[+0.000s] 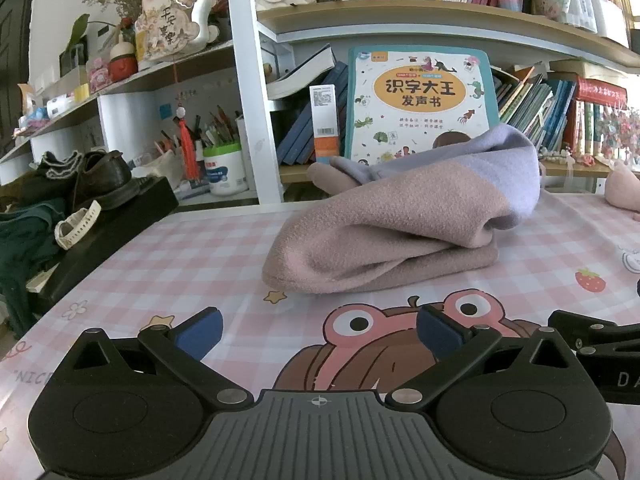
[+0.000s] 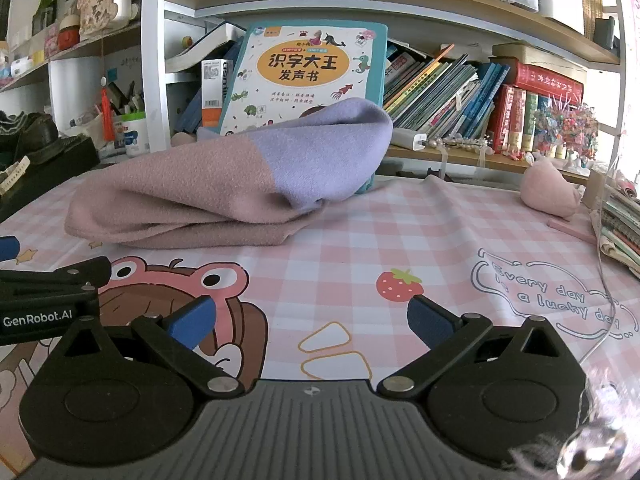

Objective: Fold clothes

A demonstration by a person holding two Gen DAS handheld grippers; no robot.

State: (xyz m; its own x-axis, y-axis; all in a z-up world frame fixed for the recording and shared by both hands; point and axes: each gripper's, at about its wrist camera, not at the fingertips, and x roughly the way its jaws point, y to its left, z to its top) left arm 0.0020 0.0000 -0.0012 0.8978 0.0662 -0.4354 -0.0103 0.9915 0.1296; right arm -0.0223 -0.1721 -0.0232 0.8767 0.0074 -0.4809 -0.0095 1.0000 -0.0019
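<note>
A pink and lilac fleece garment (image 1: 392,232) lies folded in a bundle on the pink checked tablecloth, its lilac part raised at the back right; it also shows in the right wrist view (image 2: 224,184). My left gripper (image 1: 318,330) is open and empty, low over the cloth in front of the bundle. My right gripper (image 2: 310,320) is open and empty, to the right of the left one and in front of the bundle's right end. The left gripper's body (image 2: 48,300) shows at the left of the right wrist view.
A bookshelf with a teal children's book (image 1: 420,100) stands behind the table. A black box with shoes (image 1: 100,184) sits at the left edge. A pink plush (image 2: 552,192) and stacked books (image 2: 622,224) lie at the right.
</note>
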